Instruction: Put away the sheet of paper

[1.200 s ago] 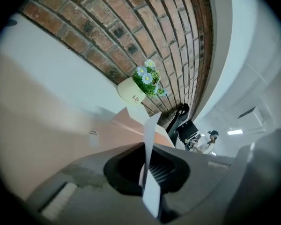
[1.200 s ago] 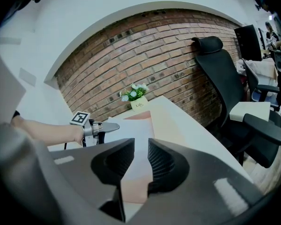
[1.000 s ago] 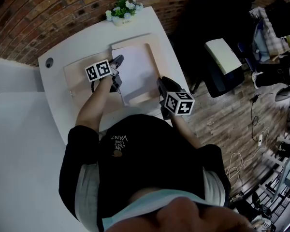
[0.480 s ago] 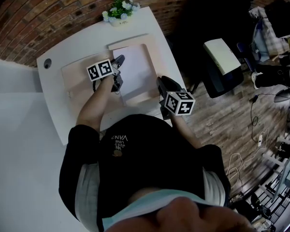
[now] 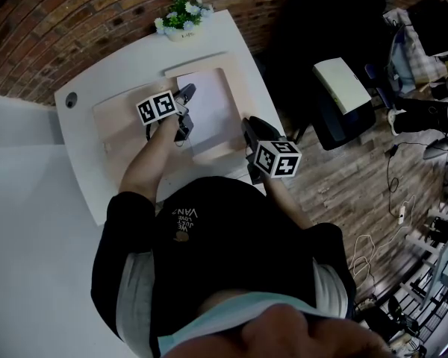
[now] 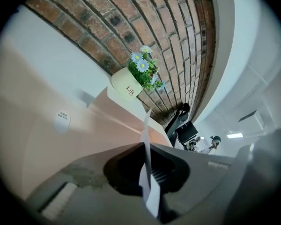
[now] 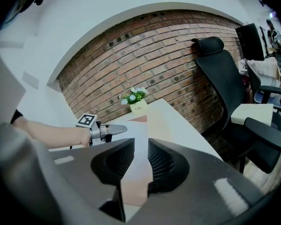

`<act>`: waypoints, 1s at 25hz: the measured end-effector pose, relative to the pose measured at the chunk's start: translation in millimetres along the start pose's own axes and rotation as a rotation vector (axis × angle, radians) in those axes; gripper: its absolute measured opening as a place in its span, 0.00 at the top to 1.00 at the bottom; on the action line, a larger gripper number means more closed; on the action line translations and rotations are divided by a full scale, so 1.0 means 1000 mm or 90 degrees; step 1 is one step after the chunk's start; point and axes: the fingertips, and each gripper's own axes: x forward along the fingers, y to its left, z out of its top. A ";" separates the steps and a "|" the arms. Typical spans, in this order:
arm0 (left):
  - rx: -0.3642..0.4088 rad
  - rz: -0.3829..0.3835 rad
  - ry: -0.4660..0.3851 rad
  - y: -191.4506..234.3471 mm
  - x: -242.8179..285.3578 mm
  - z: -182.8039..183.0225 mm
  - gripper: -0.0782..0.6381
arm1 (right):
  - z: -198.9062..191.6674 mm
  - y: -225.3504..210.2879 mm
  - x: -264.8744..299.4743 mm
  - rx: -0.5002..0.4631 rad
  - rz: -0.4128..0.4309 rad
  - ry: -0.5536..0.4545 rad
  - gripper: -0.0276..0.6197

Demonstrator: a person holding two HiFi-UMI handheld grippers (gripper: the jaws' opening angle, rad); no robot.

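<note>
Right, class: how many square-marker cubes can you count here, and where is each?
2. One marker cube rides the left gripper over the folder; the other cube rides the right gripper at the table's near right edge. None seems hidden.

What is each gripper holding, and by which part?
Left gripper: shut on the sheet of paper, at its left edge near the far corner. Right gripper: jaws apart, nothing held.
</note>
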 end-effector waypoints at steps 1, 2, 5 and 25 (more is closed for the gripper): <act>0.001 0.000 0.001 -0.001 0.001 0.000 0.89 | 0.000 0.000 0.000 0.000 -0.001 0.000 0.82; 0.002 0.000 0.001 -0.001 0.001 0.000 0.89 | 0.001 0.000 0.000 0.000 -0.001 0.000 0.82; 0.003 -0.002 0.001 -0.004 0.004 -0.001 0.89 | 0.001 0.000 0.000 -0.001 0.000 0.001 0.82; 0.111 0.023 0.021 -0.018 0.007 -0.007 0.64 | 0.001 0.006 0.006 -0.009 0.011 -0.001 0.82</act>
